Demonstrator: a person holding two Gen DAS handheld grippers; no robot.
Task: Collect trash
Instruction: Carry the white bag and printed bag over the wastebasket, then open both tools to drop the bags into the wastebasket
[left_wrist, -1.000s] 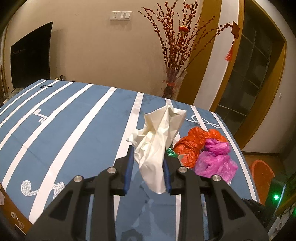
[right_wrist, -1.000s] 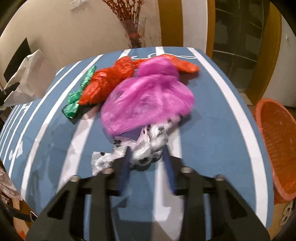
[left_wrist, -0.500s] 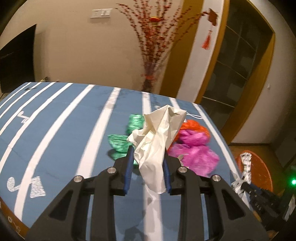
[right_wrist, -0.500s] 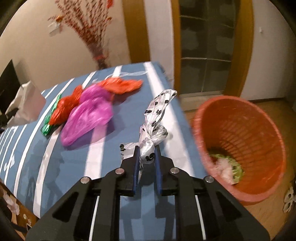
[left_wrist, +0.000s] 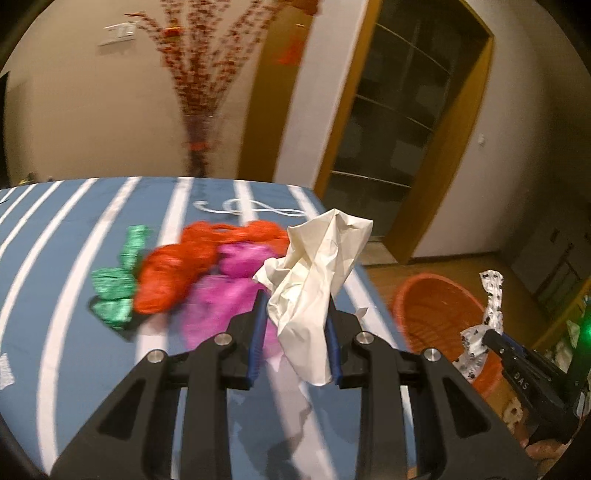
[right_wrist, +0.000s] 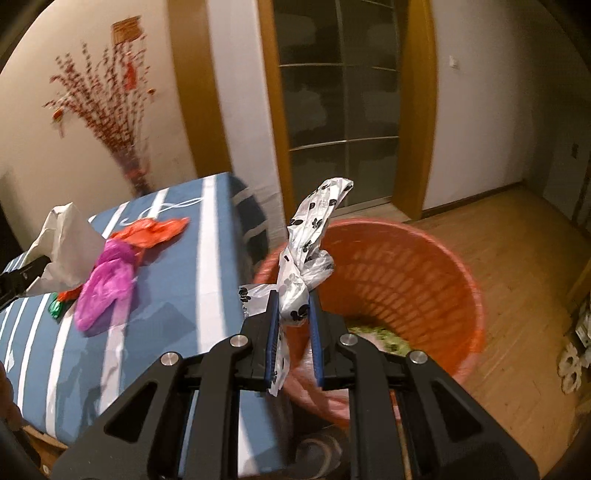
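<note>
My left gripper (left_wrist: 294, 314) is shut on a crumpled cream plastic bag (left_wrist: 317, 273), held above the right end of the blue striped table (left_wrist: 74, 229). My right gripper (right_wrist: 293, 314) is shut on a knotted white bag with black paw prints (right_wrist: 306, 258), held over the near rim of the orange basket (right_wrist: 424, 266) on the floor. The same spotted bag (left_wrist: 487, 314) and orange basket (left_wrist: 436, 306) show at the right of the left wrist view. On the table lie a magenta bag (left_wrist: 229, 291), an orange bag (left_wrist: 177, 273) and a green wrapper (left_wrist: 118, 284).
The basket holds some greenish and pale trash (right_wrist: 384, 338) at its bottom. A vase of red branches (left_wrist: 199, 110) stands behind the table. A wood-framed glass door (right_wrist: 340, 103) and wooden floor (right_wrist: 517, 236) lie beyond the basket. White items (right_wrist: 572, 362) sit on the floor at right.
Both grippers swung right with their bags. The right one carried the spotted bag off the table to above the basket; the left one moved towards the table's right edge.
</note>
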